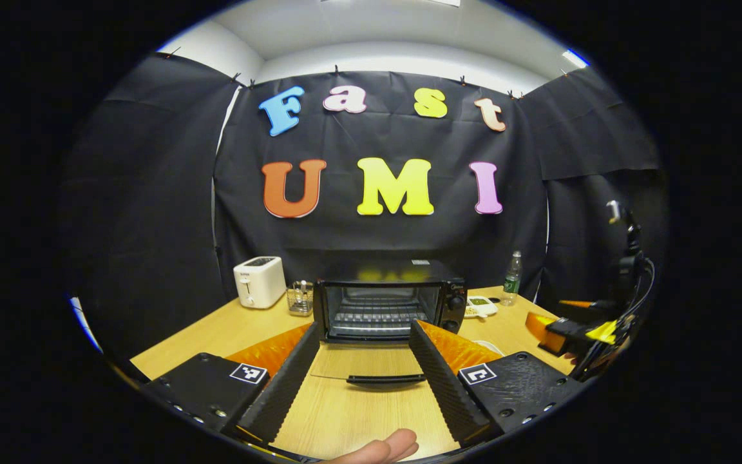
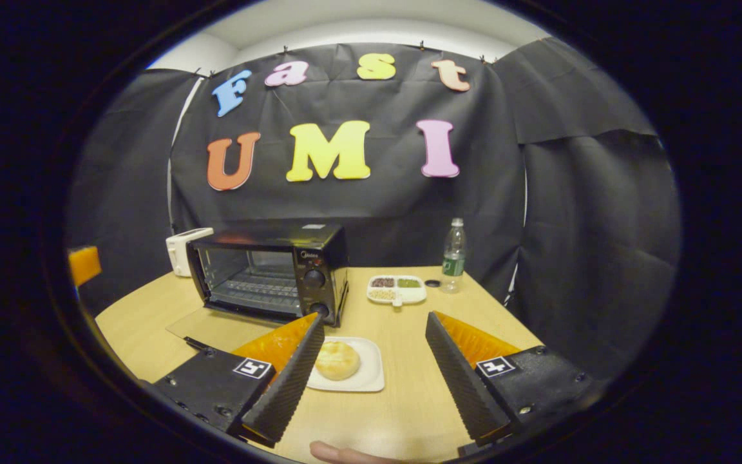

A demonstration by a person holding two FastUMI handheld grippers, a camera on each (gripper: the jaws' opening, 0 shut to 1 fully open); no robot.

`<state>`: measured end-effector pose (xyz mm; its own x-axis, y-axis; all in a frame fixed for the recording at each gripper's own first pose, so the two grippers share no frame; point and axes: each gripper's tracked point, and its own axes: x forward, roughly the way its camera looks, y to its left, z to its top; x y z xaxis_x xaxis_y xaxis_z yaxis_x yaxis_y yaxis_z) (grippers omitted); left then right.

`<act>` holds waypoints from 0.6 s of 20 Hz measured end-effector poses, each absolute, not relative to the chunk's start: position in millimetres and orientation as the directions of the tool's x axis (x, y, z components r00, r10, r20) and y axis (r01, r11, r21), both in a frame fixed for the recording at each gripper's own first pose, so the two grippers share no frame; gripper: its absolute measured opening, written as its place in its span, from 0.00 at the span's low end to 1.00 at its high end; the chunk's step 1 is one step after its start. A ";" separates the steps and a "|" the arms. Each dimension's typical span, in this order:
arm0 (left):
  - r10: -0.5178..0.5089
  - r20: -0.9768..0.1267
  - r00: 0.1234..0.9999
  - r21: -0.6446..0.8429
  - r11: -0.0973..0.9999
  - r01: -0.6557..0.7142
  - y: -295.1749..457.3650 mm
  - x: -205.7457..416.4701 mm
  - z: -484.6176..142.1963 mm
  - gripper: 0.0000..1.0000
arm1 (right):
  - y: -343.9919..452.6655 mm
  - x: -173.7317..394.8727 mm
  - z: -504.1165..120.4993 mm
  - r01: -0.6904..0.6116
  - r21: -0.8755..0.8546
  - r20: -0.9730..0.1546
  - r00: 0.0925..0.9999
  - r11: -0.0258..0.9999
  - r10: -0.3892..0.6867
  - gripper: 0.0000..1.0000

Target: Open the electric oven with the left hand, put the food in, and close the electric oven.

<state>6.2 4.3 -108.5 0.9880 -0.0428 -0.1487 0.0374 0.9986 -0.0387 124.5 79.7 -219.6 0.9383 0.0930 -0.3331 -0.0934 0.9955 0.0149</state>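
Facing the oven [image 1: 387, 299] at 12 o'clock, left gripper [image 1: 361, 335] sits level, fingers spread wide, gripping nothing. Oven door [image 1: 371, 370] lies flat, fully down, handle between the fingers. Right gripper [image 2: 374, 332] also spread wide, empty, above the table [image 2: 409, 399]. Bun [image 2: 337, 359] on white plate [image 2: 368, 377] just inside its left finger. Toaster [image 1: 259, 281] at 10, bottle [image 1: 511, 278] at 2.

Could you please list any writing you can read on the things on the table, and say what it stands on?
None can be read for sure.
Electric oven: brand mark on its front panel, too small to read.
Water bottle: label blurred.
Toaster: small print, blurred.
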 end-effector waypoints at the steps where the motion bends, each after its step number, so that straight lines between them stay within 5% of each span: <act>1: -0.029 -0.135 0.990 -0.035 0.999 0.025 10.1 5.0 -97.6 0.93 | 85.6 132.8 -231.2 -0.096 0.011 -0.354 0.931 0.995 0.093 0.97; 12: 0.007 -0.002 1.000 -0.030 1.000 -0.007 43.5 0.0 -9.3 0.93 | 134.7 175.9 -345.7 -0.156 0.024 -0.556 0.819 0.987 0.143 0.98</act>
<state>0.0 43.5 -9.3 1.0000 0.0071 -0.0019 -0.0071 0.9995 -0.0305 175.9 134.7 -345.7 0.8185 0.1428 -0.5564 -0.1561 0.9875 0.0237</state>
